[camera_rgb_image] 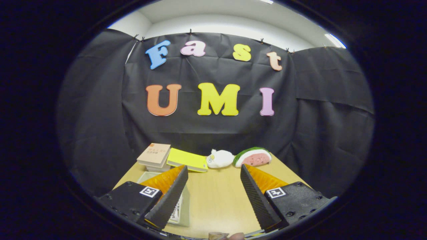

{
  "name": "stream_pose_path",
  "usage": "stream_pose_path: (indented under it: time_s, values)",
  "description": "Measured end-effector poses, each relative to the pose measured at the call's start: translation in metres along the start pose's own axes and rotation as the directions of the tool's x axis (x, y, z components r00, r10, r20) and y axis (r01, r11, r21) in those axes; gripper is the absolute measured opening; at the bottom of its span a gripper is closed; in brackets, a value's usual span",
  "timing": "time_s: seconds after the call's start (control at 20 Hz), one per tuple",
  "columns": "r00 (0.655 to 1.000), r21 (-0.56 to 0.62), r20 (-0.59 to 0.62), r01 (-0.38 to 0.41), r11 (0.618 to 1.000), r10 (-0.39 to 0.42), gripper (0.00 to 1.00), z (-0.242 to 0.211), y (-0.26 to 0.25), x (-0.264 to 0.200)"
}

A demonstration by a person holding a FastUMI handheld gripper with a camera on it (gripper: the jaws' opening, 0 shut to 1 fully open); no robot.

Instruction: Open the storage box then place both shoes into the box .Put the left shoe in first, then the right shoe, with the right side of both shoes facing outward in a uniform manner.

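Gripper (213, 196) wide open and holding nothing, up over the tabletop (217, 200), with a clear box (178, 208) partly hidden under the left finger, no shoes to see, so no telling how far along.

— Where does the gripper view sit?
— On the gripper (213, 173), low over the table (217, 200), looking forward along the two spread fingers (173, 190).
— Facing what?
— Level across the table toward the wall (213, 133), with books (155, 156) and soft toys (220, 158) at the far edge, well beyond the fingertips.
— Near anything?
— A clear box (181, 206) lies just beside the left finger.
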State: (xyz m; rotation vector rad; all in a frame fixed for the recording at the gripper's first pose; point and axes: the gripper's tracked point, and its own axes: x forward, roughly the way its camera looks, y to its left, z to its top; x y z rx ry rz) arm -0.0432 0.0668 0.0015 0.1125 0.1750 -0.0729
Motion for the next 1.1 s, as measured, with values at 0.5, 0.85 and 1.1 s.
stream_pose_path:
  time_s: [0.5,0.85,1.1]
  values:
    - [0.999,0.033,0.011,0.030,0.999,-0.030,1.00,0.005,-0.037,-0.032]
    - [0.999,0.047,0.013,0.049,0.998,-0.049,1.00,0.000,-0.039,-0.047]
    - [0.999,0.023,0.034,0.036,0.999,-0.037,1.00,0.002,-0.030,-0.051]
